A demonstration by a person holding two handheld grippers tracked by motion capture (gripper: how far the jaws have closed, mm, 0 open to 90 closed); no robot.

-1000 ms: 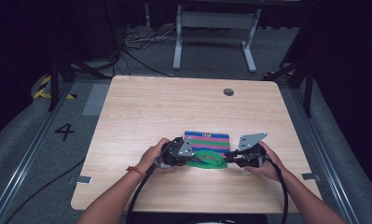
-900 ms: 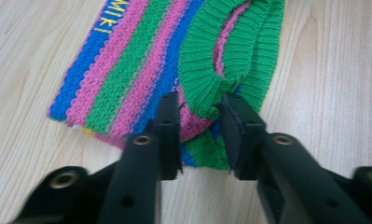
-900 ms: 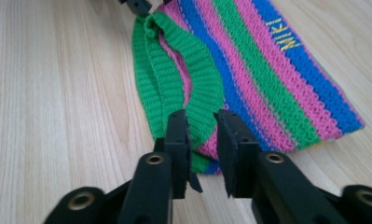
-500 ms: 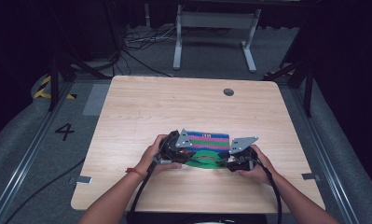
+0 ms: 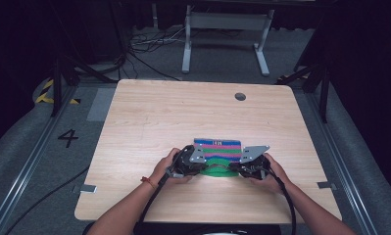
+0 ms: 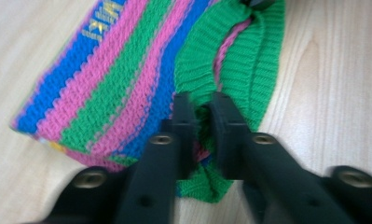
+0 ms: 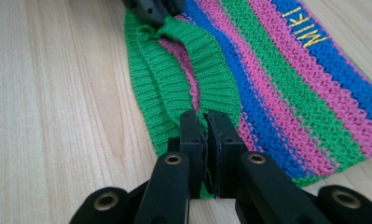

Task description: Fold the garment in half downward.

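Yellow lettering [image 6: 99, 21] on knitted hat [image 6: 127, 79] blurred, cut by top edge; near hat corner behind jaws

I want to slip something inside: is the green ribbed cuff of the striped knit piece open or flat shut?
Partly open: the green ribbed cuff gapes, showing pink inside, with each gripper's jaws pinching an end.

Light wooden table [image 5: 149, 127]; striped knit piece [image 5: 218, 149] lies on it.

right tongs [image 7: 206, 122] pinched on green ribbed cuff [image 7: 174, 79] of striped knit [image 7: 286, 93], on wooden table [image 7: 58, 93]
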